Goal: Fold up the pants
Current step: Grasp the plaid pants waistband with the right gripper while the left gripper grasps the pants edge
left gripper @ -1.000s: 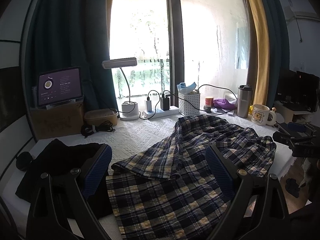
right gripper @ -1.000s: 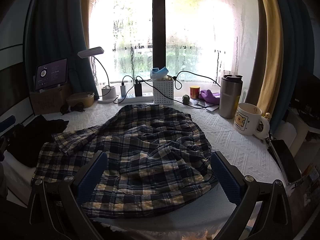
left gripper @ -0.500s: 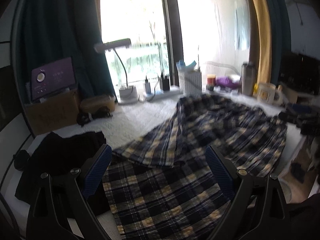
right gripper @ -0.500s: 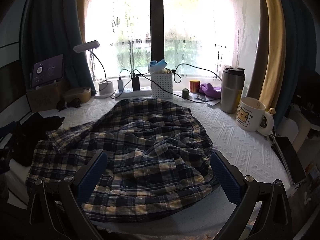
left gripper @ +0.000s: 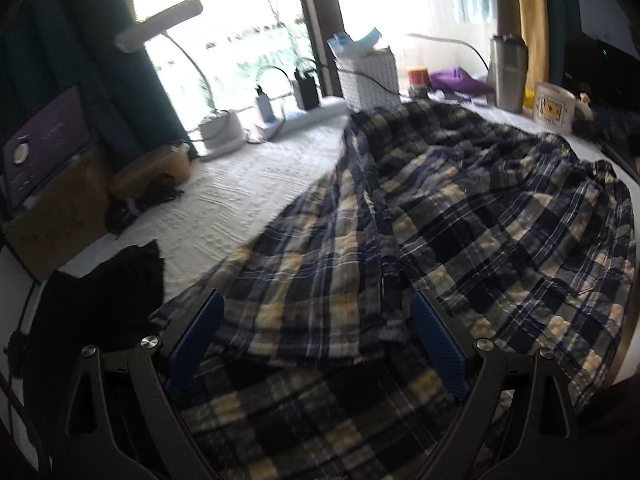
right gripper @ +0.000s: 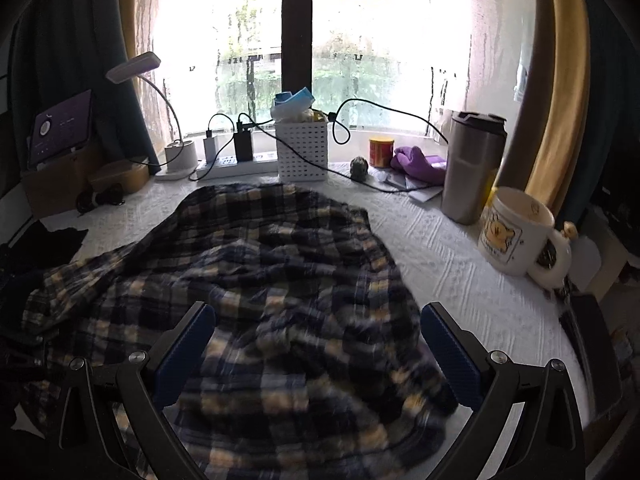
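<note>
Left view, gripper: your left gripper (left gripper: 316, 344) stood wide open with nothing between its blue pads, low over the near edge of the pants (left gripper: 420, 232).
Left view, pants: they lay crumpled across the white bench (left gripper: 240, 200), one flap doubled back over the layer under your fingers; a black cloth (left gripper: 100, 304) touched their left edge.
Left view, advice: you needed to take only the plaid hem here, so you were wise to stay clear of the black cloth and to pinch both layers of the leg, not just the loose flap.

Right view, gripper: your right gripper (right gripper: 318, 354) was also fully spread and held nothing, hovering over the bunched near corner of the pants (right gripper: 272, 264).
Right view, surroundings: a mug (right gripper: 516, 232) and a steel tumbler (right gripper: 472, 168) stood on the bench just beside the right edge of the fabric.
Right view, advice: judging from the rumpled heap, no fold had been made yet; you had to flatten first. A grip near the corner, matched to the left one, would have let you pull the cloth taut, and a sweep kept low and away from the mug would have spared a spill.
</note>
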`<action>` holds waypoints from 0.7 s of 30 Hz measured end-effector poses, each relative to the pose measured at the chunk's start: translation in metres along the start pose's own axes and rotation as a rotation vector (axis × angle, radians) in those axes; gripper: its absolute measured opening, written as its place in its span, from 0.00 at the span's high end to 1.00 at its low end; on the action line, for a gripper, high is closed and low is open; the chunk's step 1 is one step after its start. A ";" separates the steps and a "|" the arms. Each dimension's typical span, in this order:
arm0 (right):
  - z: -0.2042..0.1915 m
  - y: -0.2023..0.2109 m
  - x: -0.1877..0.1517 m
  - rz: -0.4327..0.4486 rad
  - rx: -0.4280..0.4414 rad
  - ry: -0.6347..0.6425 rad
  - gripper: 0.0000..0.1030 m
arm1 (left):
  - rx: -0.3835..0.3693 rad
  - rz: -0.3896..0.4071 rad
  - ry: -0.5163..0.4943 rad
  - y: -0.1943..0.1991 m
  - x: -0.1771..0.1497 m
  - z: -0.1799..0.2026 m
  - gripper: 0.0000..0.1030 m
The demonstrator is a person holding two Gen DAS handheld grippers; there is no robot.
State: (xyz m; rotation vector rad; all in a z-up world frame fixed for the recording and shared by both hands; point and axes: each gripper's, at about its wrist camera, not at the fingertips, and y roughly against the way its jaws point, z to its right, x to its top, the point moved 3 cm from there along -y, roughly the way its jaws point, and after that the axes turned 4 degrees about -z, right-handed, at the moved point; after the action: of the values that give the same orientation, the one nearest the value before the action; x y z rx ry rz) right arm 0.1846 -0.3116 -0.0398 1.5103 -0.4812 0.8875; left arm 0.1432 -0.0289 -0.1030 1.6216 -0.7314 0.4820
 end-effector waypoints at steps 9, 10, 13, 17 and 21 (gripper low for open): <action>0.037 -0.065 0.066 -0.058 -0.005 0.022 0.00 | -0.026 -0.090 -0.068 -0.034 0.008 0.005 0.27; 0.039 -0.074 0.071 -0.075 -0.006 0.033 0.00 | -0.042 -0.096 -0.056 -0.036 0.009 0.003 0.30; 0.047 -0.107 0.083 -0.139 0.048 0.050 0.00 | -0.108 -0.120 -0.009 -0.042 0.009 -0.003 0.48; 0.058 -0.153 0.092 -0.261 0.126 0.037 0.00 | -0.198 -0.135 0.100 -0.042 0.011 -0.019 0.71; 0.064 -0.186 0.095 -0.320 0.169 0.031 0.00 | -0.166 -0.136 0.142 -0.045 0.012 -0.033 0.81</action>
State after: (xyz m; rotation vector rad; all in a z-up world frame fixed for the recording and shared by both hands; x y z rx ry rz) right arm 0.3980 -0.3253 -0.0839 1.6676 -0.1369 0.7117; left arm 0.1857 0.0043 -0.1213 1.4553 -0.5362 0.4222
